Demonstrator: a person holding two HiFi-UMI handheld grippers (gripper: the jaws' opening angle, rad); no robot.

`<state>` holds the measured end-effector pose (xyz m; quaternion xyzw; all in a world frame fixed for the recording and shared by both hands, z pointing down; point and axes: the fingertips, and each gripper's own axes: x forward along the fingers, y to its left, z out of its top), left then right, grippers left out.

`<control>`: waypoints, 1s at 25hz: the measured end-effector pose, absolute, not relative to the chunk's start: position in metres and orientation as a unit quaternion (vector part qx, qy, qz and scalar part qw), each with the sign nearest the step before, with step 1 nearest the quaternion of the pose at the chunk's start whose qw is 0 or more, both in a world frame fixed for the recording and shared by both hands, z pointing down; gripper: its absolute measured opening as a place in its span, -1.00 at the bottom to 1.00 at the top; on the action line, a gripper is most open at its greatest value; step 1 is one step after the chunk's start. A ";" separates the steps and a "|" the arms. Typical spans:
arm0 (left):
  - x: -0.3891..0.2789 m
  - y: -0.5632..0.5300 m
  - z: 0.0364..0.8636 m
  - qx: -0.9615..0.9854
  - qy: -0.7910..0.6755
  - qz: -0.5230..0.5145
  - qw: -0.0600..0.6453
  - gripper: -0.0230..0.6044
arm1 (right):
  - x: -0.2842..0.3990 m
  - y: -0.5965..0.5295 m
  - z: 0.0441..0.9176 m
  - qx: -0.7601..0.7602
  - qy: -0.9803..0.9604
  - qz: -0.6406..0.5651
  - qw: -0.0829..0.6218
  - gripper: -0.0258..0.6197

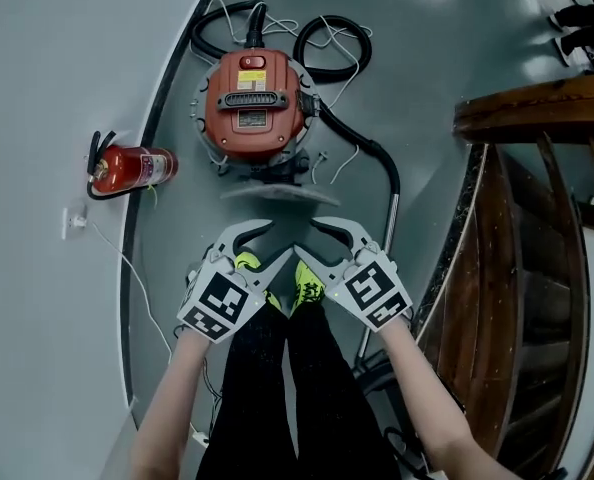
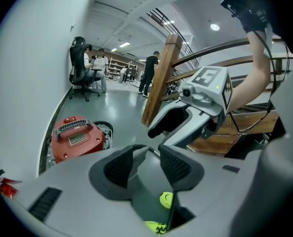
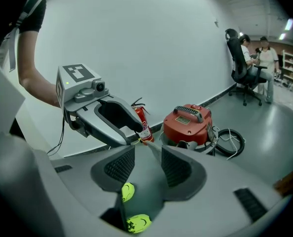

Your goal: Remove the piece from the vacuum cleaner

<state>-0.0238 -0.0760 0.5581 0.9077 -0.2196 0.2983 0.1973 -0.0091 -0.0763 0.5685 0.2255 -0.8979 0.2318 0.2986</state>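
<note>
The red vacuum cleaner [image 1: 252,108] stands on the grey floor ahead of me, and shows in the left gripper view [image 2: 77,137] and the right gripper view [image 3: 188,122] too. Its black hose [image 1: 369,150] curves right into a metal tube [image 1: 385,238]. A flat grey disc-like piece [image 1: 277,196] lies just in front of its base. My left gripper [image 1: 260,246] and right gripper [image 1: 314,242] hang side by side above my feet, short of the vacuum. Both are open with nothing between the pads [image 2: 118,167] [image 3: 177,166].
A red fire extinguisher [image 1: 132,166] lies by the curved white wall at left. A wooden stair railing [image 1: 537,218] stands at right. My yellow shoes [image 1: 307,286] are below the grippers. White cords trail around the vacuum. People sit at desks far off [image 2: 94,65].
</note>
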 end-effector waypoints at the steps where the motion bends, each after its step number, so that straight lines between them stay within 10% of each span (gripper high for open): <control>1: -0.025 -0.078 0.565 0.907 -0.219 0.302 0.195 -0.39 | -0.009 -0.079 0.575 0.225 -0.898 0.230 0.301 -0.40; 25: -0.034 -0.130 0.666 0.897 -0.226 0.343 0.162 -0.20 | -0.014 -0.125 0.676 0.225 -0.878 0.205 0.369 -0.14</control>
